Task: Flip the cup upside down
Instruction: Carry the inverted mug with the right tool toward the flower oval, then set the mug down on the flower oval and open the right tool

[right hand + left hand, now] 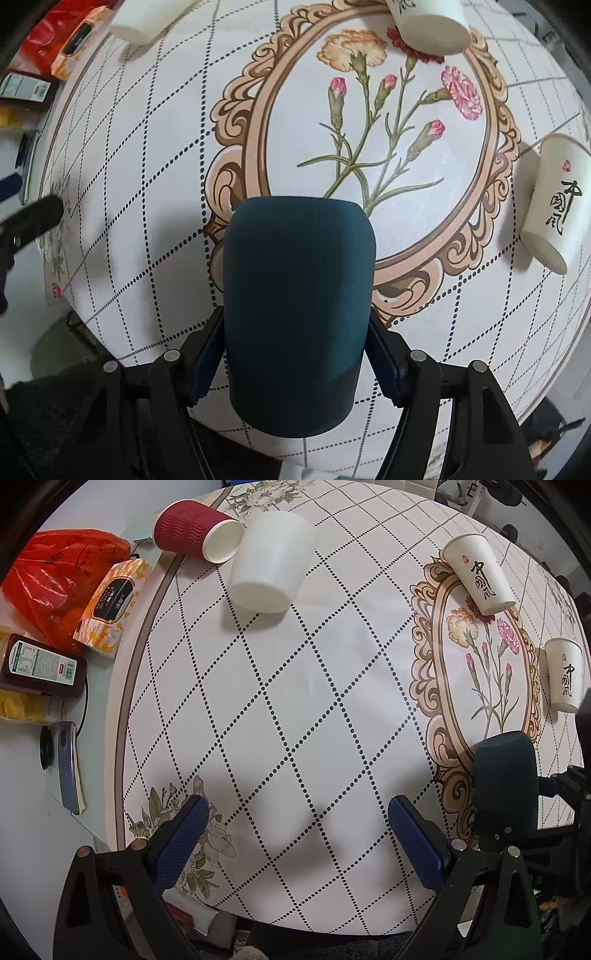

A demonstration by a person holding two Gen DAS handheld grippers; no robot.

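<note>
While right fingers (pixel 295 365) clamp one teal cup (pixel 297 302), left fingers (pixel 295 843) apart, perhaps four other cups.

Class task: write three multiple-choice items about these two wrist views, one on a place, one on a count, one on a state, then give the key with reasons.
1. Where does the red ripple cup lie?
A. inside the flower oval
B. at the far left of the cloth, beside the plain white cup
C. between the left gripper's fingers

2. How many white cups with black calligraphy show in the left wrist view?
A. none
B. two
C. five

3. What is the right gripper doing?
A. gripping the dark teal cup
B. hanging open with nothing in it
C. pinching the tissue pack

Key: 1 B, the two cups sit next to each other there. 2 B, one at the oval's top, another at its right. 3 A, blue pads press both its sides.
</note>
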